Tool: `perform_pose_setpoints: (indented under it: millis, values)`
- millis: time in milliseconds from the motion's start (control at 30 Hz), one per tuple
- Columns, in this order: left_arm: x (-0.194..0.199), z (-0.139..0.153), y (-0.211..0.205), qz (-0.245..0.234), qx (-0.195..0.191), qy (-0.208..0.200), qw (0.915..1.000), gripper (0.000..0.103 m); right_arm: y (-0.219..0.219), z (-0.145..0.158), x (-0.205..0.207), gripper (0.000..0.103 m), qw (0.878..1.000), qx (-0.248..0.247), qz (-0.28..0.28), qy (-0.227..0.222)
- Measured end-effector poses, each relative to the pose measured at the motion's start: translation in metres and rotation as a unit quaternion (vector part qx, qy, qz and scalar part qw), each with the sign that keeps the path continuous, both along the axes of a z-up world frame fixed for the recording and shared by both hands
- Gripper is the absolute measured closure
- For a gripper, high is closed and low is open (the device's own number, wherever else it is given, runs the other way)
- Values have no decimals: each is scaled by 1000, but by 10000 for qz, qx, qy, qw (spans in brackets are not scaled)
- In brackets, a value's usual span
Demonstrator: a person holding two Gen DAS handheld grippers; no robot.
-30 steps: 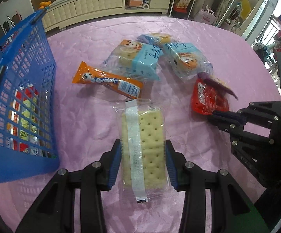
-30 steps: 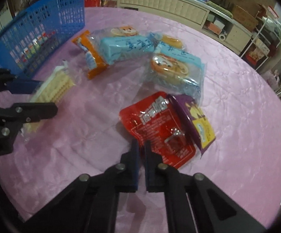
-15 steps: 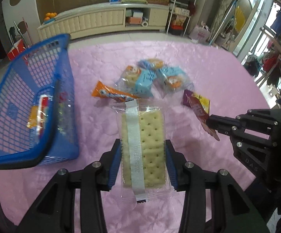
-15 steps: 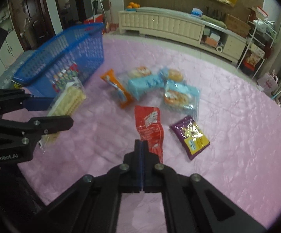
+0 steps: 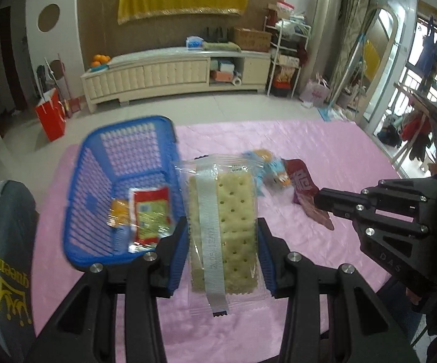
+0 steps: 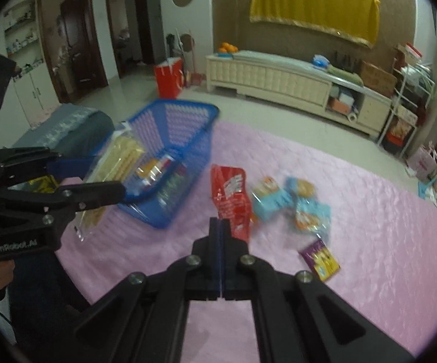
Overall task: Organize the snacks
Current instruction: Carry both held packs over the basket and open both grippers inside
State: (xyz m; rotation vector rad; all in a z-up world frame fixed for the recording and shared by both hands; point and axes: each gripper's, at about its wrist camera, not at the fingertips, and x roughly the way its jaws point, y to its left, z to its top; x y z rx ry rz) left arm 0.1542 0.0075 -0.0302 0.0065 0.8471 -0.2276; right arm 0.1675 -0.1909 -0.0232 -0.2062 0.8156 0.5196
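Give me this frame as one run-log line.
left gripper: shut on cracker pack, lifted | right gripper: shut on red pouch, lifted | blue basket: two packets inside

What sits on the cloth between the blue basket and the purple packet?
Right wrist view: the light-blue cake packets lie between blue basket and purple packet; the red packet hangs there from the right gripper.

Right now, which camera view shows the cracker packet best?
The left wrist view: the cracker packet faces the camera, between the left hand-held gripper fingers. The right wrist view shows it edge-on and blurred.
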Motion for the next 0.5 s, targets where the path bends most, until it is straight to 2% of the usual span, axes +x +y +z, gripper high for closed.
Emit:
perform_pose_setpoints:
  millis: [267,500]
  values:
    - [6,17,65,406,131,-123,9990,63,56,14,6,102,9990,216,378,-51]
    - [24,5,100,567,114,40,9983,63,99,8,21,102,9976,271,628,79]
